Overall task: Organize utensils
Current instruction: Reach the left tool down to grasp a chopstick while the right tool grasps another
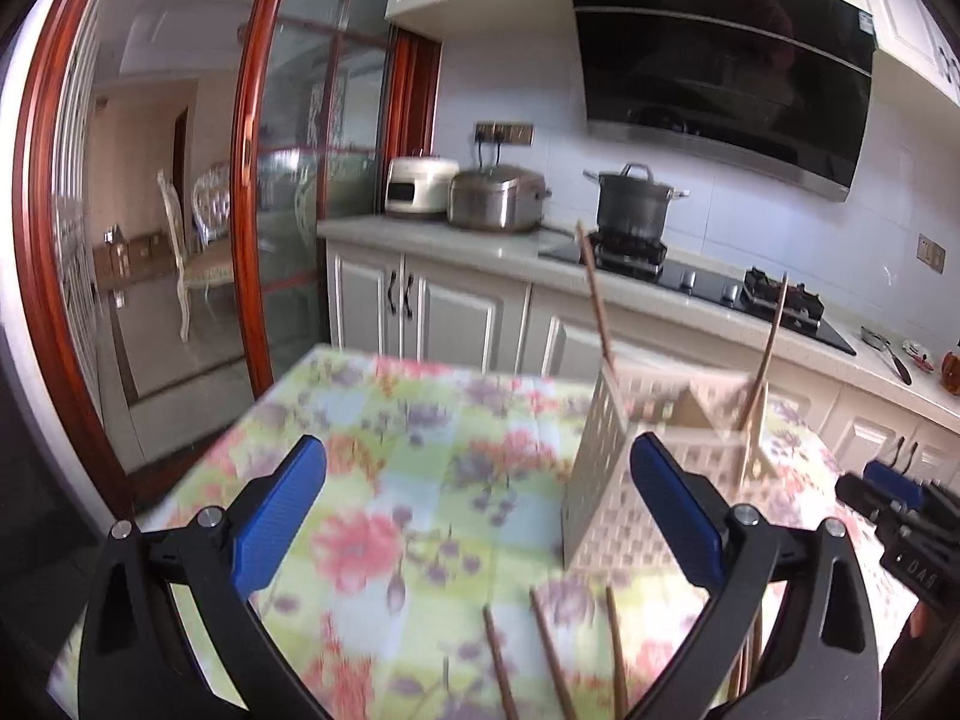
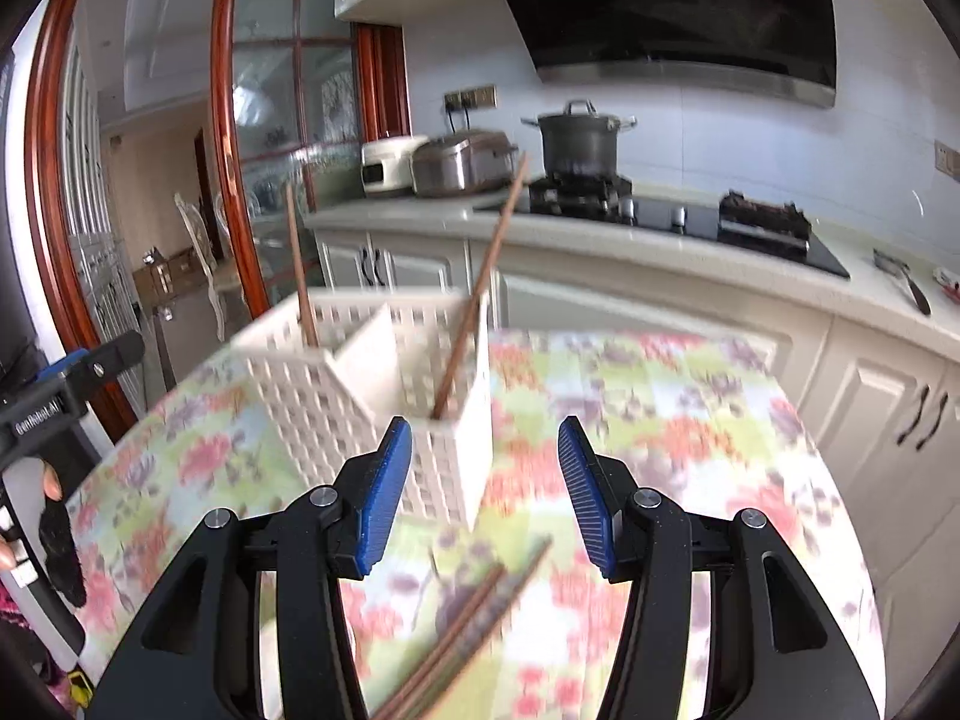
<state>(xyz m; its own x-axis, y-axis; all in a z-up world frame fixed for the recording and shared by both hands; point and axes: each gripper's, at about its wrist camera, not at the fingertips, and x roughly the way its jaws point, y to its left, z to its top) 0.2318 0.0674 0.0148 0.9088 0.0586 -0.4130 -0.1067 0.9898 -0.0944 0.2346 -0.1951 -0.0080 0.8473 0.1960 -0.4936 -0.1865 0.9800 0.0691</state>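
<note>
A white perforated utensil holder [image 1: 597,462] [image 2: 312,414] with a divider stands on the floral tablecloth [image 1: 414,420]. Two brown chopsticks stand in it, one in each compartment: one chopstick [image 2: 298,264] at the left, the other chopstick [image 2: 483,288] leaning right. Several loose chopsticks [image 1: 540,654] [image 2: 474,612] lie on the cloth in front of the holder. My left gripper [image 1: 480,474] is open wide and empty, left of the holder. My right gripper [image 2: 485,456] is open above the loose chopsticks, with nothing between its pads. Each gripper shows at the edge of the other's view.
Behind the table runs a kitchen counter [image 1: 456,240] with white cabinets, two rice cookers [image 1: 498,198] and a pot [image 1: 633,201] on the stove. A red-framed glass sliding door [image 1: 252,210] stands at the left. The table's far edge [image 2: 630,336] lies just past the holder.
</note>
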